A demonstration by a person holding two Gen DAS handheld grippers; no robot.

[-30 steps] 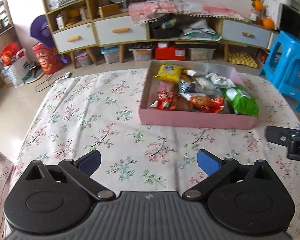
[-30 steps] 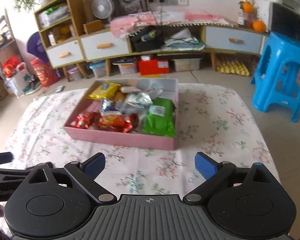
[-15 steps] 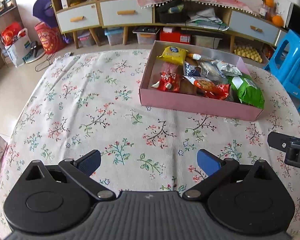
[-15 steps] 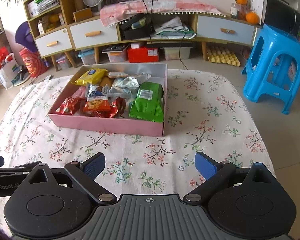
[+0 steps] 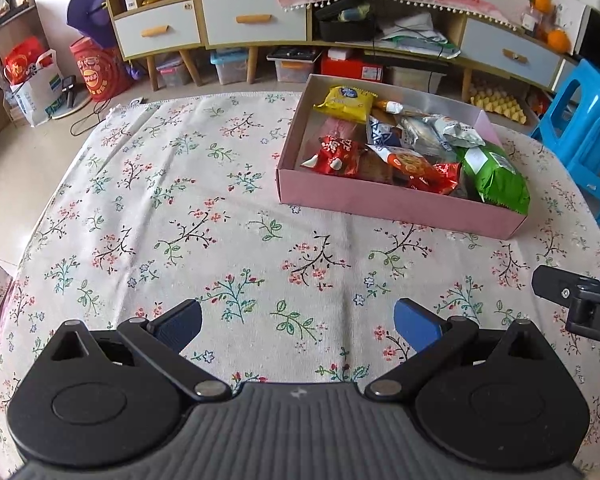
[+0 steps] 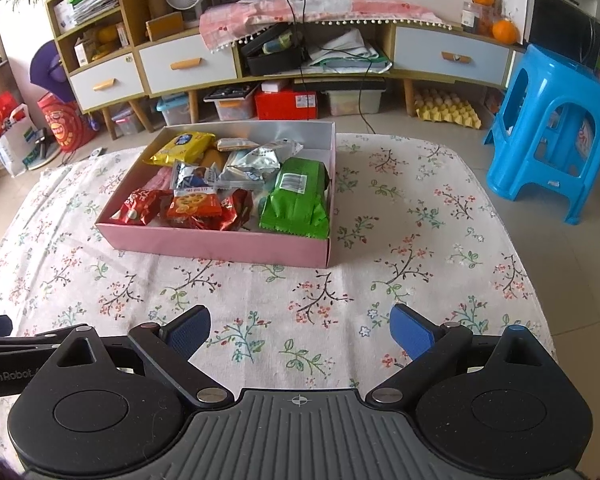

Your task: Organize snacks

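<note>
Both grippers over the near side of the floral tablecloth [image 5: 172,208], well short of the pink box [image 6: 220,246]. Nothing held.

Left gripper [image 5: 298,322]: fingers spread wide, blue pads [image 5: 414,326] empty, cloth visible between them. Box sits ahead and to its right, well apart. Part of the right unit pokes in at the right edge of the left cam.

Right gripper [image 6: 300,330]: also wide open, empty. Box ahead, slightly left of centre, well apart. Left unit's arm shows at the left edge of the right cam; a fingertip of the person at the bottom left corner.

Box contents, rel. to box:
- green pack [image 6: 298,200] along the right wall, near end overhangs the front rim a bit
- yellow pack [image 6: 184,148] at far left corner
- red pack [image 6: 140,208] at near left corner
- orange/red cookie pack [image 6: 198,206] near front wall, mid
- silver/blue-white wrappers [image 6: 256,162] piled in the middle, overlapping each other
- small tan pack [image 6: 236,144] near the back wall; back right corner of box shows bare wall

No snacks on the cloth outside the box as far as both cams show.

Bkgd: blue stool [image 6: 548,132] on the floor right of the box, wooden cabinet w/ drawers [image 6: 188,66] behind the box.
</note>
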